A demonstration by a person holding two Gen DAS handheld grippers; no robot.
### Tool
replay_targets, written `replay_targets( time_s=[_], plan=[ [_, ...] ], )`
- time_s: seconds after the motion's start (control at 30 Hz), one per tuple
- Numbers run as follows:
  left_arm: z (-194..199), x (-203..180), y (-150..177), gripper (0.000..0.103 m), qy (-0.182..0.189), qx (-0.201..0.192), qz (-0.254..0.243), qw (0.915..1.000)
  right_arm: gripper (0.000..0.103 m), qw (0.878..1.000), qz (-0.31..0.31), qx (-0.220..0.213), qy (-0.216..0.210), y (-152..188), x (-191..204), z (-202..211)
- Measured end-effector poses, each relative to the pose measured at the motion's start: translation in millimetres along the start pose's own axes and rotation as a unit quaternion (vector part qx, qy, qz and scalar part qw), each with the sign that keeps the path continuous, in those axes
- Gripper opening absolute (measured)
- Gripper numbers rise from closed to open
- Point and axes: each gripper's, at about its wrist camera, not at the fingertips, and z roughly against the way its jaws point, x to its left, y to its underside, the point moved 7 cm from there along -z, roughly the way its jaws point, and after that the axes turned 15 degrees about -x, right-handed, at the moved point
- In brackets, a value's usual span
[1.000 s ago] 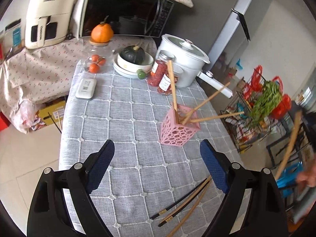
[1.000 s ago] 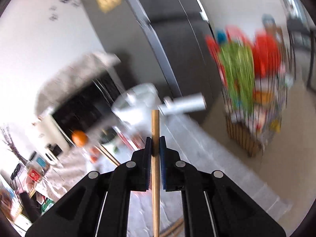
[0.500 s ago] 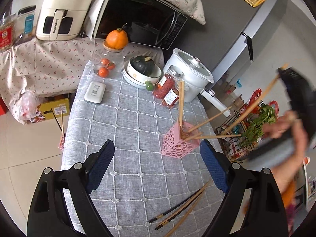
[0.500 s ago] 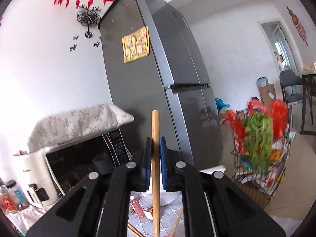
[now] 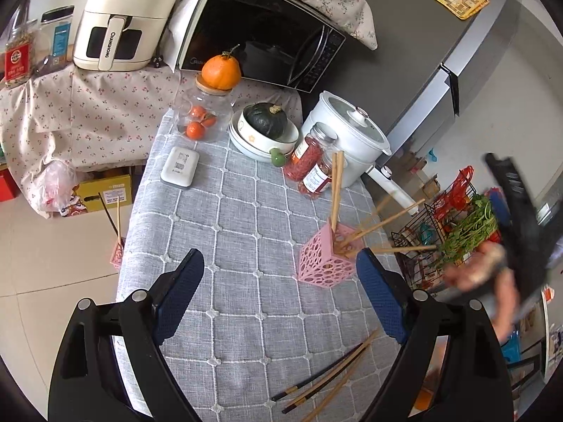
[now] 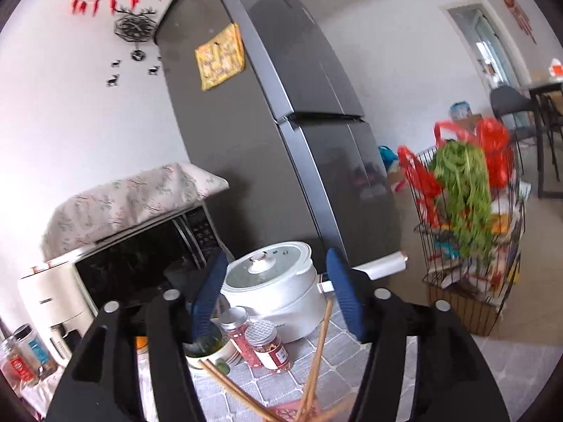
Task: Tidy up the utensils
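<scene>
A pink perforated utensil holder [image 5: 327,258] stands on the grey checked tablecloth [image 5: 246,218], with several wooden chopsticks [image 5: 336,190] leaning out of it. Several loose chopsticks [image 5: 323,383] lie near the table's front right edge. My left gripper [image 5: 279,299] is open and empty above the table, in front of the holder. My right gripper [image 6: 276,288] is open and empty just above the holder [image 6: 299,411], with chopsticks [image 6: 318,348] rising below its jaws. It shows blurred at the right of the left wrist view [image 5: 517,218].
Behind the holder stand two spice jars [image 5: 311,165], a white cooker [image 5: 345,137], stacked bowls with a squash [image 5: 264,130], a glass jar [image 5: 202,116] and a white device [image 5: 179,167]. A wire basket of greens [image 5: 457,225] stands right of the table. Another pink holder [image 5: 118,249] sits on the floor at left.
My right gripper has opened and let go of the wooden chopstick, which now stands in the pink holder. The left gripper has risen slightly and stayed open.
</scene>
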Motion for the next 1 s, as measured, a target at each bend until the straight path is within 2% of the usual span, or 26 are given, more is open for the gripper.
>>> replay_targets(
  time_s=[0.13,0.2,0.23,0.37,0.47,0.53,0.57,0.6,0.63,0.67,0.7,0.73,0.83,0.93,1.0],
  plan=[
    [-5,-12,11,0.086,0.007,0.018,-0.022,0.9996,0.087,0.999,0.038,-0.006,-0.008,-29,-13,40],
    [-9,-21,21,0.088,0.010,0.030,-0.042,0.9986,0.095,0.999,0.053,0.013,-0.003,-28,-28,60],
    [-10,-25,27,0.088,0.011,0.034,-0.052,0.9980,0.096,0.998,0.058,0.028,0.001,-24,-36,66],
    [-15,-35,40,0.088,0.009,0.044,-0.071,0.9964,0.096,0.990,0.048,0.129,0.038,13,-86,79],
    [-14,-33,36,0.088,0.007,0.037,-0.058,0.9976,0.096,0.972,-0.031,0.226,0.055,47,-126,69],
    [-13,-33,34,0.088,0.006,0.032,-0.053,0.9981,0.096,0.937,-0.151,0.309,0.051,78,-155,42],
    [-14,-34,34,0.088,0.006,0.032,-0.055,0.9979,0.096,0.915,-0.213,0.340,0.042,92,-165,29],
    [-17,-34,36,0.088,0.004,0.036,-0.059,0.9976,0.096,0.872,-0.299,0.387,0.019,118,-174,8],
    [-19,-34,39,0.088,0.002,0.041,-0.062,0.9972,0.096,0.845,-0.339,0.413,0.001,136,-175,-5],
    [-24,-33,44,0.088,0.000,0.049,-0.066,0.9966,0.096,0.812,-0.381,0.442,-0.026,158,-172,-22],
    [-27,-34,48,0.088,-0.002,0.055,-0.070,0.9961,0.096,0.783,-0.412,0.463,-0.049,177,-167,-37],
    [-31,-33,52,0.088,-0.006,0.061,-0.076,0.9952,0.096,0.759,-0.439,0.477,-0.060,199,-163,-57],
    [-41,-31,61,0.088,-0.017,0.075,-0.092,0.9928,0.096,0.735,-0.477,0.479,-0.053,240,-161,-107],
    [-53,-25,69,0.088,-0.032,0.088,-0.103,0.9903,0.096,0.698,-0.525,0.483,-0.055,278,-156,-148],
    [-63,-19,74,0.088,-0.044,0.098,-0.111,0.9880,0.096,0.684,-0.538,0.489,-0.064,297,-149,-175]
  ],
)
